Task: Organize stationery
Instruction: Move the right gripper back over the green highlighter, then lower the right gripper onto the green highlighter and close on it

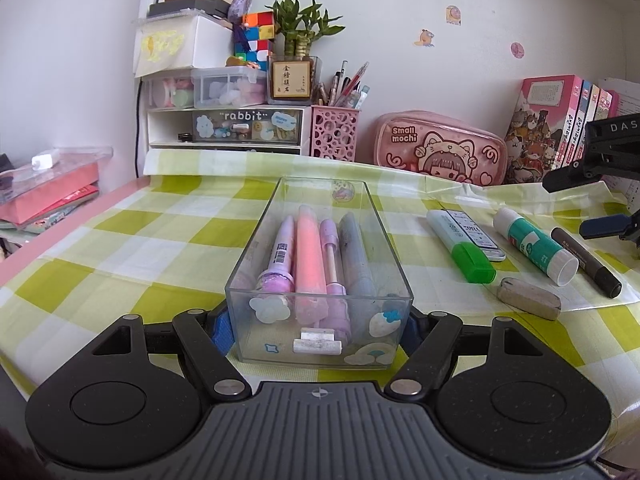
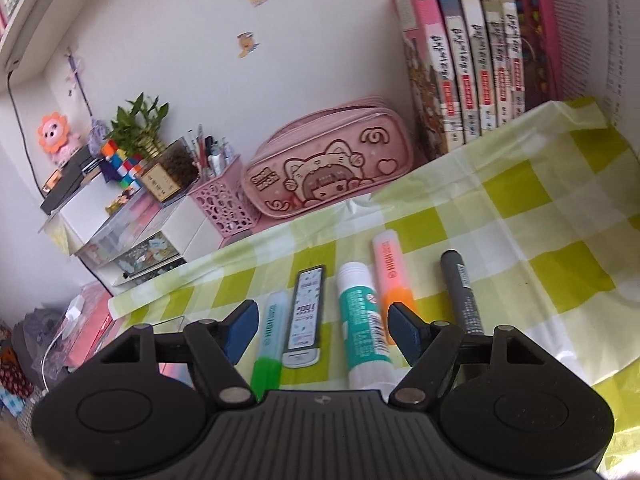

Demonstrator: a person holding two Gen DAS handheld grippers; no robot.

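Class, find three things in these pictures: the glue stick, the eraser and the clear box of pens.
glue stick (image 2: 362, 322), right wrist view, on its teal label.
eraser (image 1: 529, 298), left wrist view, on its grey top face.
clear box (image 1: 320, 320), left wrist view, on its near wall.

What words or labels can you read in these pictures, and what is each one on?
"rabbit": clear drawer front.
"Small mochi": pink pencil case.
"HIGH": orange highlighter.
"DAS": right gripper, cut off at the edge.
Plant pot label, book spines, glue stick: unreadable.
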